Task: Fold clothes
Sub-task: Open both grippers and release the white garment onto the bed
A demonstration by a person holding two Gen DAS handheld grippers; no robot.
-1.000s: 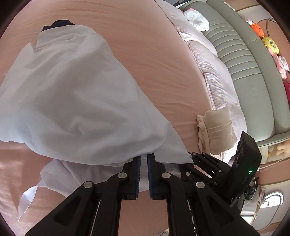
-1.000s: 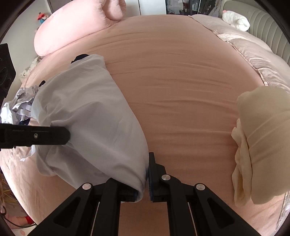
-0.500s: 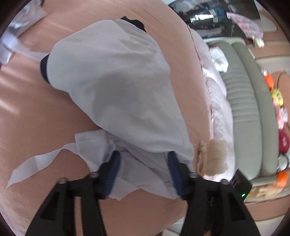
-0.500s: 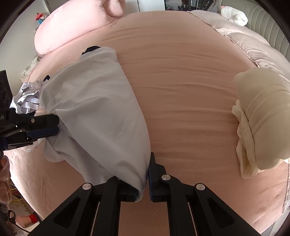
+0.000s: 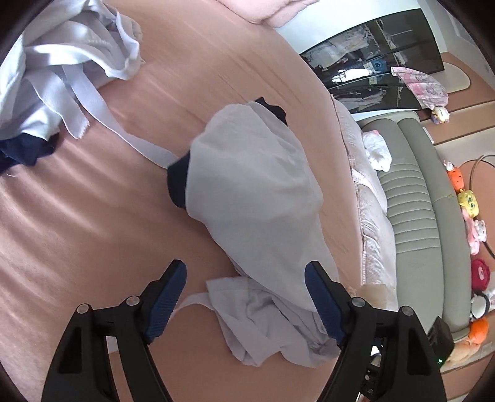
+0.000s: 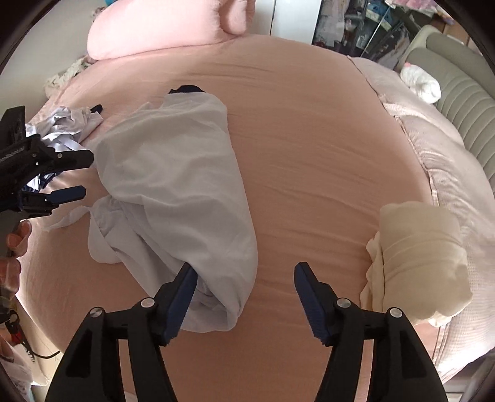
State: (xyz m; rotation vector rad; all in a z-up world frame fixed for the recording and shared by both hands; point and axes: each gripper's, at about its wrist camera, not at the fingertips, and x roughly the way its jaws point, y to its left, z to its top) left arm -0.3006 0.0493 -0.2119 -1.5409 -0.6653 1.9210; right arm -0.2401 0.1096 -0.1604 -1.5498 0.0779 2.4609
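A pale white garment (image 5: 253, 185) with dark navy trim lies loosely doubled over on the pink bed sheet (image 5: 92, 216). My left gripper (image 5: 244, 272) hovers open above its crumpled near end, with nothing pressed between the pads. In the right wrist view the same garment (image 6: 173, 173) stretches from the middle of the bed towards me. My right gripper (image 6: 244, 272) has its jaws opening; the garment's near fold lies against the left finger (image 6: 182, 293) without being pinched. The left gripper (image 6: 62, 176) shows at the left edge, open.
A pile of white and navy clothes (image 5: 55, 77) lies at the far left. A folded cream garment (image 6: 420, 256) sits at the bed's right edge. A pink pillow (image 6: 161, 27), a grey-green padded headboard (image 5: 427, 201) with plush toys (image 5: 470, 201), and a person's hand (image 6: 15, 241) border the bed.
Both grippers have let go of the garment, the left first and the right just now. The left gripper has rolled and swung aside; the right has drawn back and up. The garment has settled.
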